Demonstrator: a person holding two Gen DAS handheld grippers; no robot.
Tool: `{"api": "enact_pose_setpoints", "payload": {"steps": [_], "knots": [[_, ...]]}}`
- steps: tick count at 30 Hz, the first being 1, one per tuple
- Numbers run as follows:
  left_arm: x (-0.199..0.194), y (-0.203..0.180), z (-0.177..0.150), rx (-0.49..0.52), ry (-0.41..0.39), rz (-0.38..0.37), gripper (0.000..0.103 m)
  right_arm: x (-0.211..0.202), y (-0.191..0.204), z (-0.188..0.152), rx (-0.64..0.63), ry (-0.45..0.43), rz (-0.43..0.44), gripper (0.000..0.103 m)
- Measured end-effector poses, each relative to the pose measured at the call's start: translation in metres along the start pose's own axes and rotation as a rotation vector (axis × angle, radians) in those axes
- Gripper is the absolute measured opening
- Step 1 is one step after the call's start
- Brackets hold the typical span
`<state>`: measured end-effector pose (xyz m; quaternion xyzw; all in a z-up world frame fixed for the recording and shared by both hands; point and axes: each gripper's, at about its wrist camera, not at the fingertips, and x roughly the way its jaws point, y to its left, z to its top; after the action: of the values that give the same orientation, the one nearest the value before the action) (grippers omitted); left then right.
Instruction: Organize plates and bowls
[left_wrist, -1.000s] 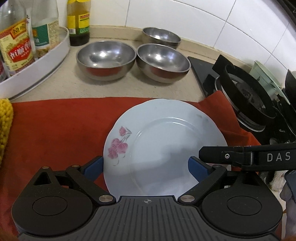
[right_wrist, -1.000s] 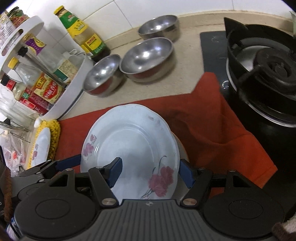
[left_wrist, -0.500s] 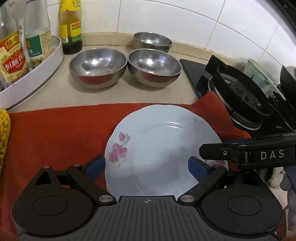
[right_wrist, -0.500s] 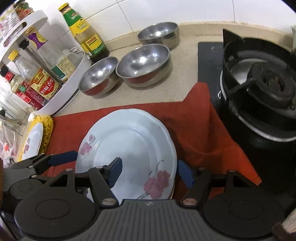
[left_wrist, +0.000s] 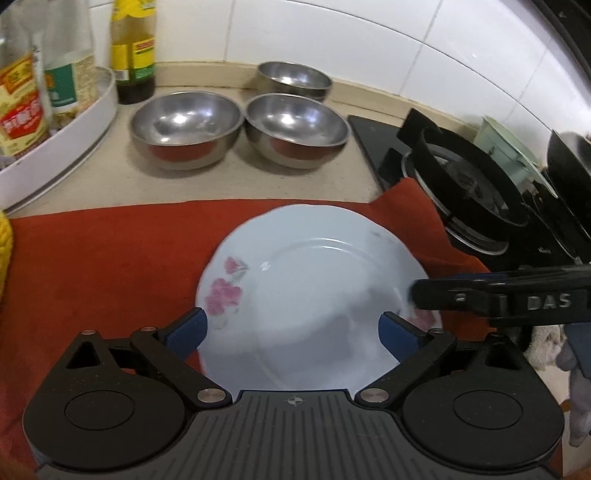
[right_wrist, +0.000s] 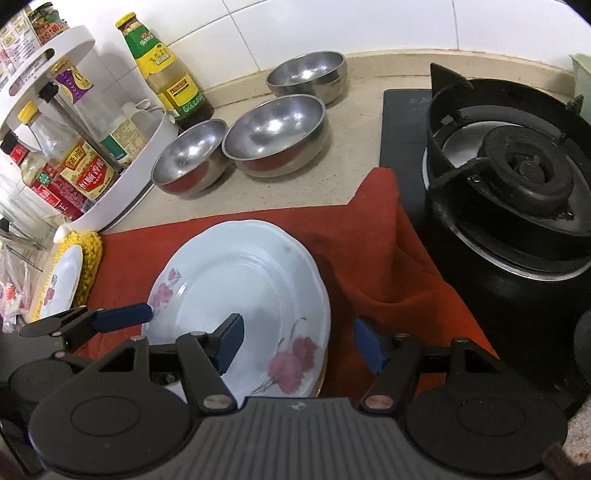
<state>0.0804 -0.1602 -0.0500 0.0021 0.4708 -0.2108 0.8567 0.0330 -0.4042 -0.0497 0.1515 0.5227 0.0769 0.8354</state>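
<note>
A white plate (left_wrist: 314, 295) with pink flowers lies on a red cloth (left_wrist: 110, 266). My left gripper (left_wrist: 291, 332) stands open at the plate's near side, its left pad by the left rim and its right pad over the plate. My right gripper (right_wrist: 299, 345) is open astride the plate's (right_wrist: 240, 291) right rim, one pad over the plate and one over the cloth. Its finger (left_wrist: 443, 297) reaches in from the right in the left wrist view. Three steel bowls (left_wrist: 184, 125) (left_wrist: 295, 125) (left_wrist: 293, 77) stand behind the cloth. A smaller flowered plate (right_wrist: 62, 280) rests on a yellow mat.
A black gas stove (right_wrist: 517, 166) with its pan support stands close on the right, touching the cloth's corner. A white turntable rack (right_wrist: 147, 155) full of sauce bottles is at the left, with a tall bottle (right_wrist: 166, 70) by the tiled wall.
Both grippers stay at the plate. The right gripper has rolled a little and sits slightly further right over the rim. The plate has not visibly moved on the cloth.
</note>
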Motion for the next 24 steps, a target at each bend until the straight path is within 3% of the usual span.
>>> {"api": "enact_pose_setpoints", "payload": {"steps": [4,7,13,18,24], "knots": [[0.01,0.012,-0.003,-0.064,0.057,-0.011,0.101,-0.01,-0.003,-0.006,-0.016,-0.04,-0.01,0.062],[0.016,0.011,-0.007,-0.079,0.088,-0.031,0.101,-0.007,-0.002,-0.012,-0.04,-0.005,0.011,0.062],[0.014,0.011,-0.009,-0.073,0.084,-0.004,0.099,0.005,0.004,-0.021,-0.021,0.035,0.102,0.066],[0.012,0.011,-0.011,-0.068,0.085,-0.013,0.1,0.005,0.009,-0.022,-0.033,0.043,0.094,0.069],[0.009,0.016,-0.012,-0.08,0.074,0.022,0.1,0.007,0.001,-0.019,0.058,0.074,0.172,0.071]]}}
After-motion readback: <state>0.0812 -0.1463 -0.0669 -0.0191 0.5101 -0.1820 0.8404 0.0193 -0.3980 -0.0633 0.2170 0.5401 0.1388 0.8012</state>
